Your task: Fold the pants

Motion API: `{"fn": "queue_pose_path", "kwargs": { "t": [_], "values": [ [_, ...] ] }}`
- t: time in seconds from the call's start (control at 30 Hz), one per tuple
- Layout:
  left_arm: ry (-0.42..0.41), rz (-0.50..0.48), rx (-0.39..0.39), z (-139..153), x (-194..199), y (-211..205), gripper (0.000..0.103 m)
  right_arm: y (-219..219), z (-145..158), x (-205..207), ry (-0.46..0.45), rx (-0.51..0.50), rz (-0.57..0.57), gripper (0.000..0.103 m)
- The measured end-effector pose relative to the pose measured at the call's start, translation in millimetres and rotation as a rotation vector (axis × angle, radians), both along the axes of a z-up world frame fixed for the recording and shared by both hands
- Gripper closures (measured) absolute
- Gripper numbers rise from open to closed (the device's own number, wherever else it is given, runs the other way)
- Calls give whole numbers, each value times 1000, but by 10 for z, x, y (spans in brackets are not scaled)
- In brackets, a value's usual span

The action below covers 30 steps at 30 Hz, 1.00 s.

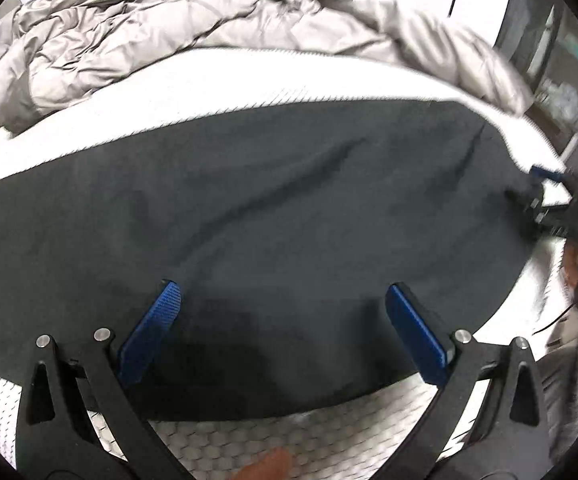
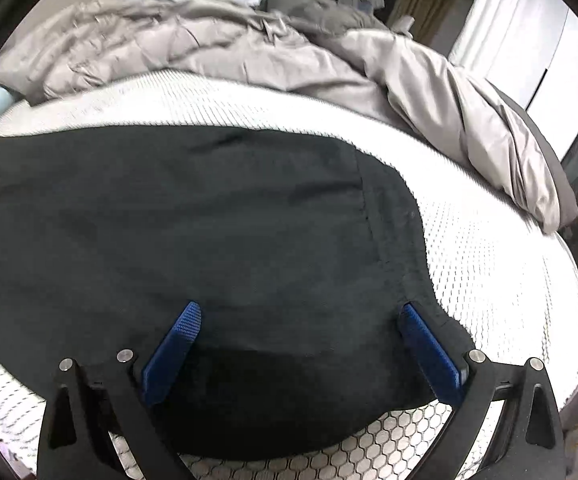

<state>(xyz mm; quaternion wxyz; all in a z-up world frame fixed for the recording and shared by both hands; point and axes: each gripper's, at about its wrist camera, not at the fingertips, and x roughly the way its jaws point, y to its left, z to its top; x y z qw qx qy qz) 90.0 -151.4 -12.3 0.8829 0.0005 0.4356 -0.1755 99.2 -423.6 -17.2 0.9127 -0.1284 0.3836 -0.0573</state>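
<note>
Dark pants point(image 1: 269, 200) lie flat on a white textured mattress point(image 1: 217, 76). In the left wrist view my left gripper point(image 1: 283, 296) is open, its blue pads point(image 1: 157, 328) just above the near edge of the pants. The right gripper point(image 1: 545, 196) shows blurred at the right end of the pants. In the right wrist view the pants point(image 2: 209, 220) fill the middle, a seam running near their right end. My right gripper point(image 2: 299, 314) is open above the near right part of the pants, holding nothing.
A crumpled grey duvet point(image 1: 149, 36) is heaped along the far side of the mattress and shows in the right wrist view point(image 2: 249, 52) too. White mattress point(image 2: 509, 272) lies right of the pants. Furniture and curtains stand beyond the bed.
</note>
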Motion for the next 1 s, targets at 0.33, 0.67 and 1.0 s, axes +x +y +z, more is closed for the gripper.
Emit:
{"fn": "queue_pose_path", "kwargs": {
  "t": [0.33, 0.67, 1.0],
  "values": [
    [83, -67, 42, -186, 229, -264, 1, -717, -12, -34, 8, 187, -153, 2],
    [56, 10, -8, 113, 941, -80, 1, 283, 294, 557, -19, 277, 116, 2],
    [131, 79, 168, -256, 1193, 303, 0, 326, -155, 853, 110, -132, -33, 1]
  ]
}}
